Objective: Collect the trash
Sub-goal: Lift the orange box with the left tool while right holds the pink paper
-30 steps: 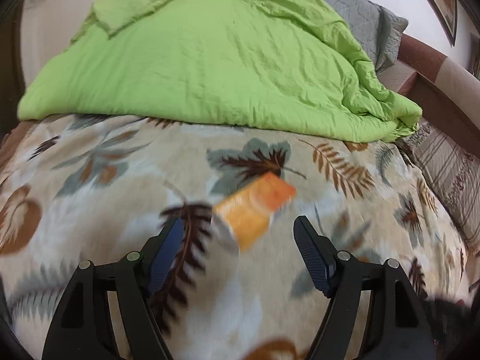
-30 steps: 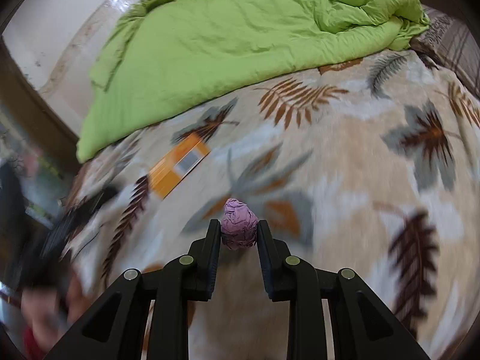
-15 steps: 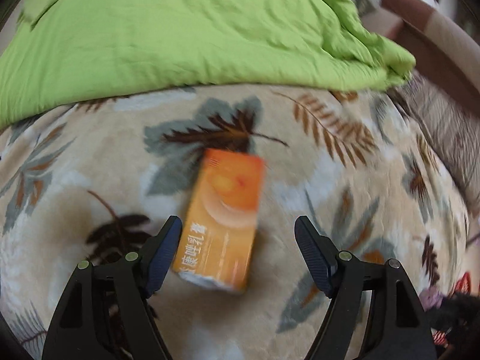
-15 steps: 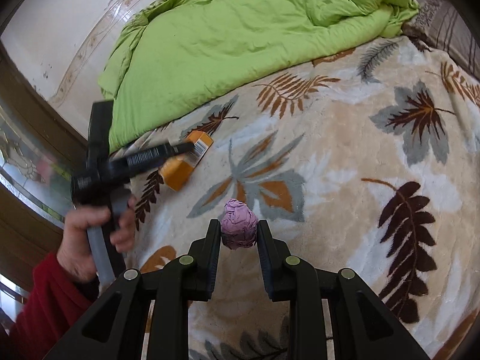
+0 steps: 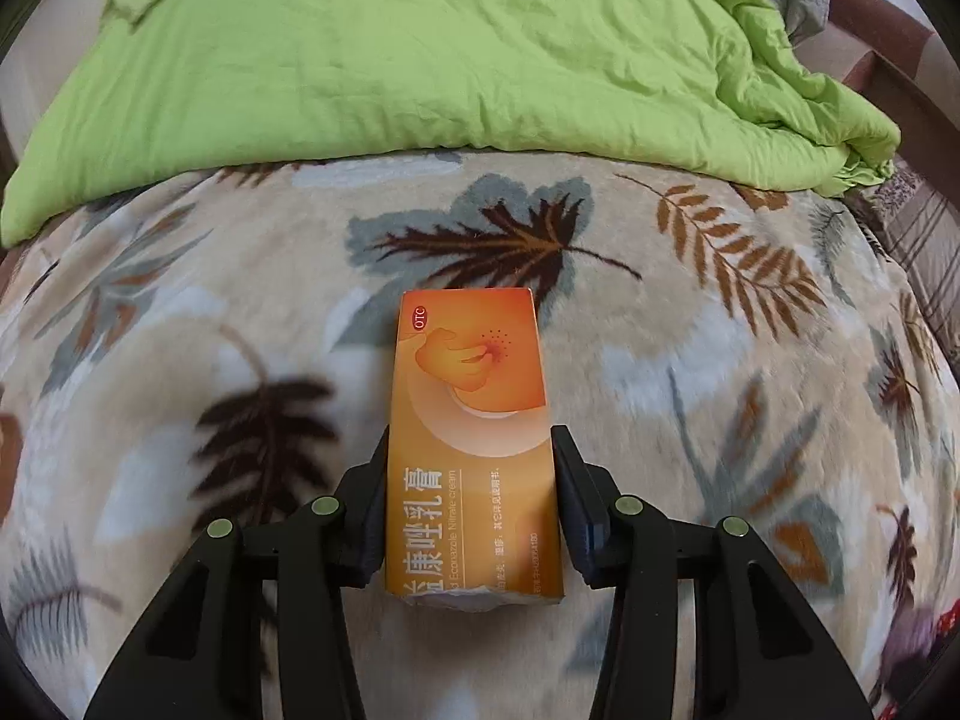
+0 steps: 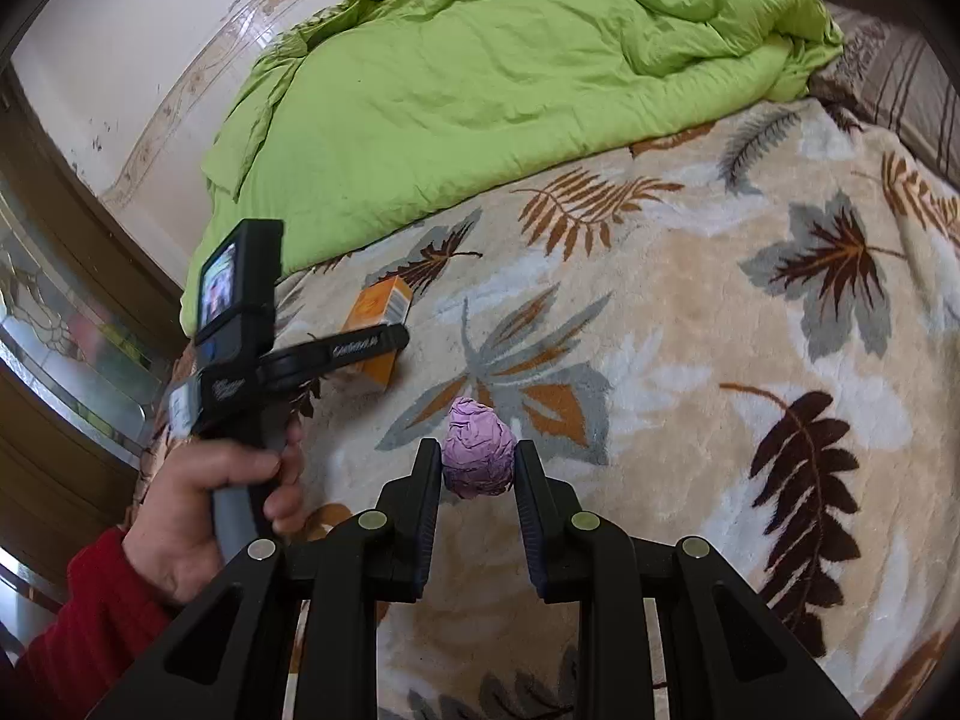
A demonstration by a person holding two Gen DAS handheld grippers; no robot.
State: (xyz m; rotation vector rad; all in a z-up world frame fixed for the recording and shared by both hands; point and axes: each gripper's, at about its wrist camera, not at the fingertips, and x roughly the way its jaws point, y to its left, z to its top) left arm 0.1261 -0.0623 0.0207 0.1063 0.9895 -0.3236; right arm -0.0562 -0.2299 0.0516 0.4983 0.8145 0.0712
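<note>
Two grips — left hand-held gripper (image 5: 471,501) closing around orange box (image 5: 471,420), right one (image 6: 478,480) clamping purple wad (image 6: 478,457).

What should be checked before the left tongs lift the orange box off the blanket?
1. Orange box centred between the left tongs: ok, a finger flanks each long side.
2. Grip set: not ok yet, the jaws are closing on the box.
3. Box free of clutter: ok, it lies flat on the leaf-print blanket, clear of the green duvet.
4. Near end of box intact: cannot tell, the flap looks torn.
5. Right tongs secure on the purple paper ball: ok, pinched between both fingers.
6. Right tongs clear of the lift: ok, apart from the box.
</note>
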